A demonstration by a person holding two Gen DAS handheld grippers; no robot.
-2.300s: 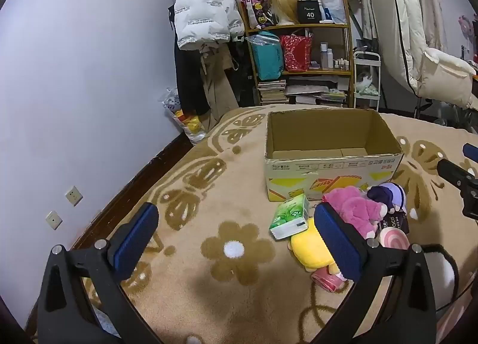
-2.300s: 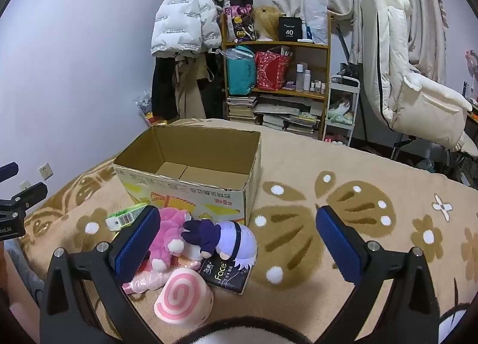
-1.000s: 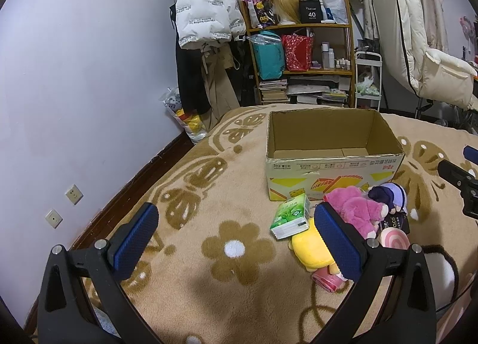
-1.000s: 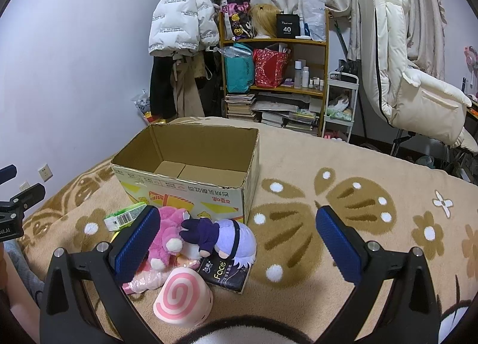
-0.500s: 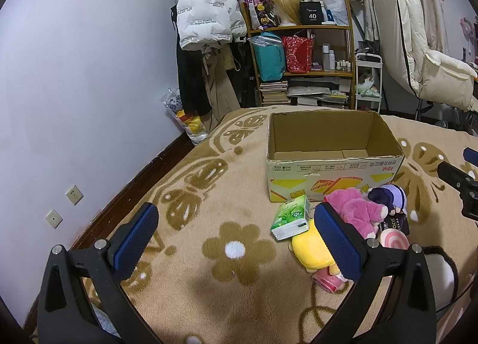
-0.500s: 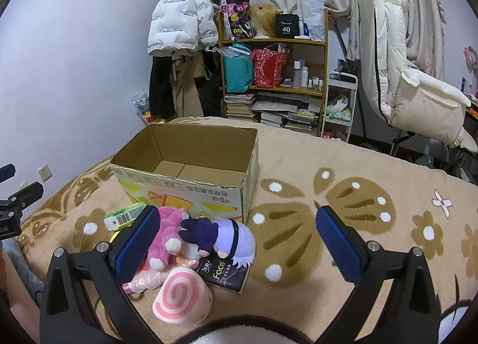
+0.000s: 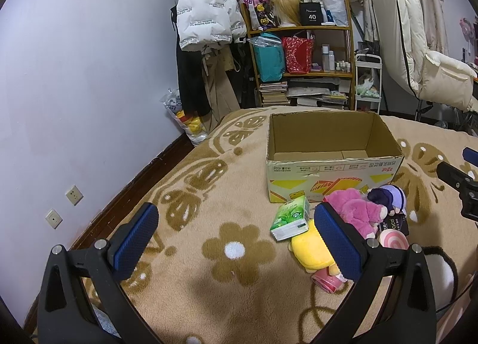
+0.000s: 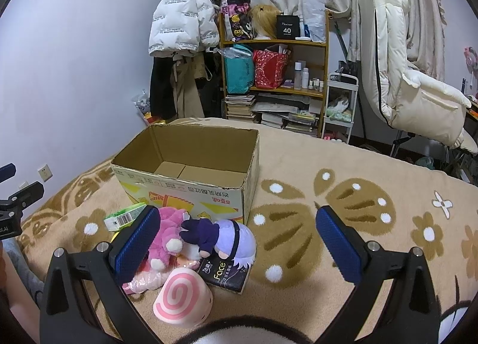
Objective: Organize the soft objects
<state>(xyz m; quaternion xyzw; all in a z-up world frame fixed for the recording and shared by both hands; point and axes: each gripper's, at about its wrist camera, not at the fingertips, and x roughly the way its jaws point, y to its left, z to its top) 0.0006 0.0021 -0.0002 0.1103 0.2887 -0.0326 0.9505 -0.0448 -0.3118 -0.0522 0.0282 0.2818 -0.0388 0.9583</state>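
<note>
left gripper (image 7: 236,242): your fingers are spread wide, nothing between them. It hangs over bare blanket, left of the pile, so you have a clean line in.
right gripper (image 8: 239,242): also wide apart, empty. It's held above the pile with the purple plush (image 8: 230,236) between the pads, likely your first grab.
cardboard box (image 8: 191,176): open top, looks empty, sits just behind the pile. That makes for a short carry, probably why the toys are staged at its front wall.
pile: pink plush (image 7: 355,212), yellow plush (image 7: 310,251), swirl cushion (image 8: 182,299), green tissue pack (image 7: 291,218) and black tissue pack (image 8: 227,275), all touching or overlapping on the blanket (image 7: 209,194).
progress: my read is nothing is boxed yet.
risk: the purple plush lies on the black pack and against the pink one, so a deep pinch may drag its neighbours along.
</note>
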